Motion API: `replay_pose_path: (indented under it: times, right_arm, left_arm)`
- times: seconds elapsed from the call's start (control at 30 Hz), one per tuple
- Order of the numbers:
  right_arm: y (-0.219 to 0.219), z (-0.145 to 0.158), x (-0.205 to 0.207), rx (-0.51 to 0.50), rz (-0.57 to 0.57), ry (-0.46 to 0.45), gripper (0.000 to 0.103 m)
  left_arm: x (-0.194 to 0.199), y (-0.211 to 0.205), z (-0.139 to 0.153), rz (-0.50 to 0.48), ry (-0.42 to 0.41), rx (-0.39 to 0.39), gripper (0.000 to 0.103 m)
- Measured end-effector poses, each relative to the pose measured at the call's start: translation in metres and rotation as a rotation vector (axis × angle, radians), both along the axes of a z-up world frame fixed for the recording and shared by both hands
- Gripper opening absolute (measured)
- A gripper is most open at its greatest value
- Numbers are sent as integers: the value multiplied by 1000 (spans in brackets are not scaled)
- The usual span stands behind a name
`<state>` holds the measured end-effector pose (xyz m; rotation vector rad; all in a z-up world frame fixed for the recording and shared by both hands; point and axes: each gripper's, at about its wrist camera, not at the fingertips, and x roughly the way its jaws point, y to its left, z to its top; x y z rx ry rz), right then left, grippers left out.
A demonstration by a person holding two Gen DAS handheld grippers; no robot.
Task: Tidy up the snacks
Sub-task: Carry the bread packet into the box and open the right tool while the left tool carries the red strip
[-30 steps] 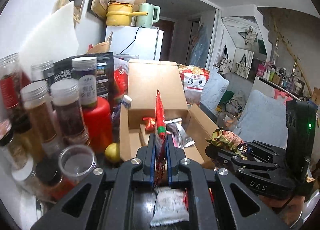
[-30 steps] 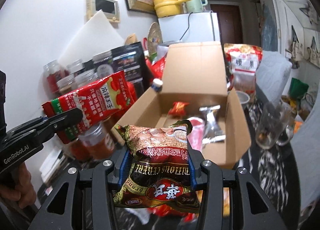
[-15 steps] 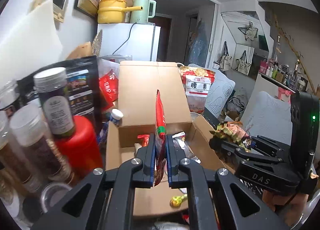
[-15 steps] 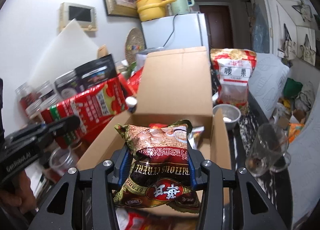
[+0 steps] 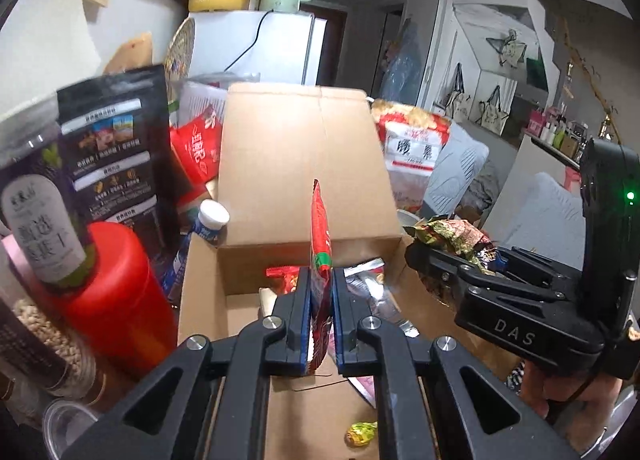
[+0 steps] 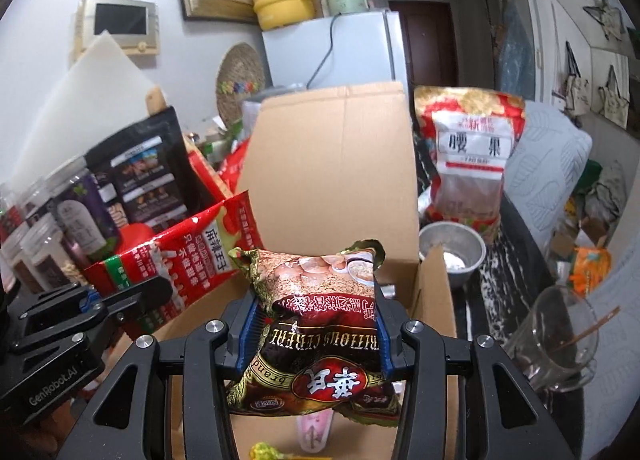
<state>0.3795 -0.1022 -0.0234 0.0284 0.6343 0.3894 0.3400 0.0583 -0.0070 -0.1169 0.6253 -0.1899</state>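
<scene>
Left gripper [image 5: 321, 292]: your fingers are clenched on a flat red snack packet with a green band [image 5: 320, 236], held edge-on and upright over the open brown cardboard box [image 5: 304, 180].
Right gripper [image 6: 316, 324]: your fingers are clamped on both sides of a puffy brown-and-gold cereal bag [image 6: 316, 324], which hangs above the box's near end.
Where the packet sits: from your right wrist camera the red packet shows broadside at the box's left wall, its red-and-white print facing you.
Done so far: the box already holds a few snacks, namely a small red wrapper [image 5: 282, 274], a silvery foil pouch [image 5: 368, 280] and a yellow-green wrapped sweet [image 5: 362, 430] on the bare cardboard floor.
Left to do: by my judgement both held packs are yet to be let go, and the large cashew bag with a white label [image 6: 472, 156] beside the box may be waiting too.
Hard to see: your grippers and the cereal bag cover most of the box floor; the pink thing under the bag is cut off; the jars at the left are blurred, and the bench beneath the box is barely visible.
</scene>
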Motion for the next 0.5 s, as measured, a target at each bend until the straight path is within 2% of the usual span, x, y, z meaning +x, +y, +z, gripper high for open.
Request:
replay_pose_path:
  times: [0.1,0.3,0.5]
  right_arm:
    - [3,-9,7,-15,-3,29,45]
    - [11,-23,15,-35,7,68,45]
    - [17,-33,18,-61,24,103,46]
  left_arm:
    - [9,6,-11,-1,43,7,9]
    - [20,17,-19,34,79,23,9]
    - [26,14,-28,27,115,42,9]
